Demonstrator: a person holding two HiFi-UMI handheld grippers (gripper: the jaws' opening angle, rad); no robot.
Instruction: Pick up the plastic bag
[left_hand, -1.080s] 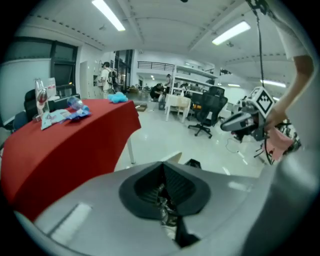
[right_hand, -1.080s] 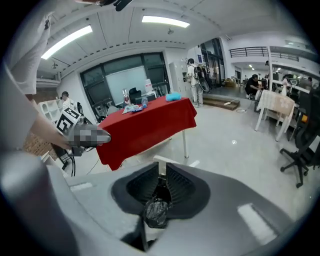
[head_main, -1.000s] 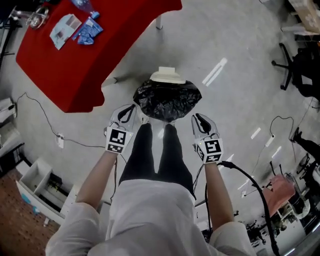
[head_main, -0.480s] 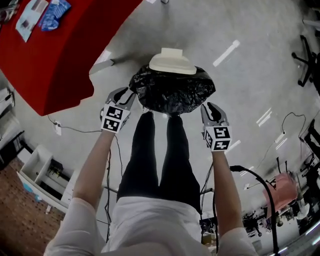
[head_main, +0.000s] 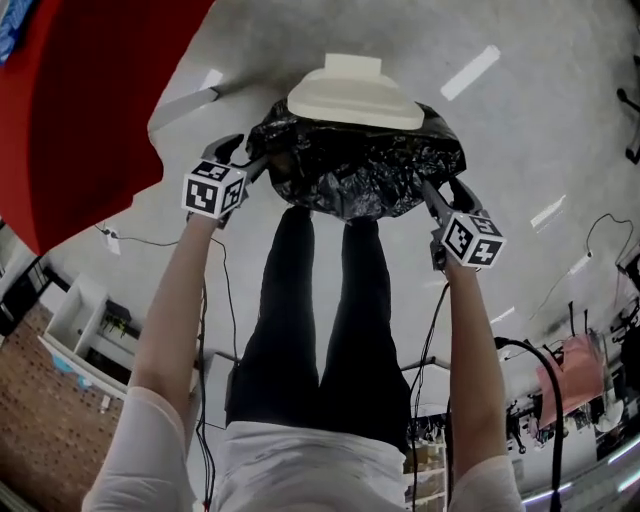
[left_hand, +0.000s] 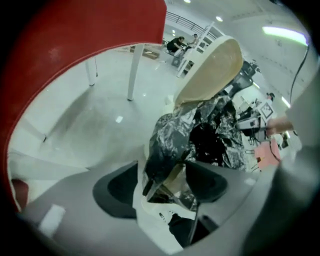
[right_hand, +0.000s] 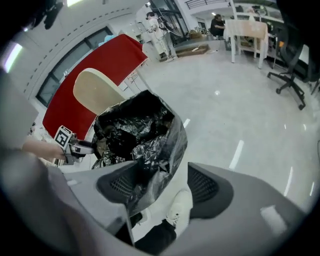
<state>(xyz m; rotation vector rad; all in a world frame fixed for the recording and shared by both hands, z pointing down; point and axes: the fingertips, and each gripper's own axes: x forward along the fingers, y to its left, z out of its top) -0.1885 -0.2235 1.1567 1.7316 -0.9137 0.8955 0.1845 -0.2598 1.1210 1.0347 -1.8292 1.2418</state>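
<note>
From above, we see the plastic bag (head_main: 355, 165) on the floor (head_main: 520, 130) beside a cream lid (head_main: 355, 95), with the left tool (head_main: 245, 158) and right tool (head_main: 445, 195) flanking it. In the left tool's view, its jaws have just opened wide and the bag's rim lies loose between them. In the right tool's view, the jaws have likewise just opened wide and the film between them is unpinched.

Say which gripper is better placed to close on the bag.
Left, marginally. Both jaws have just been opening; left gripper has a fold of the plastic bag centred between them, right gripper has the rim nearer one pad.
</note>
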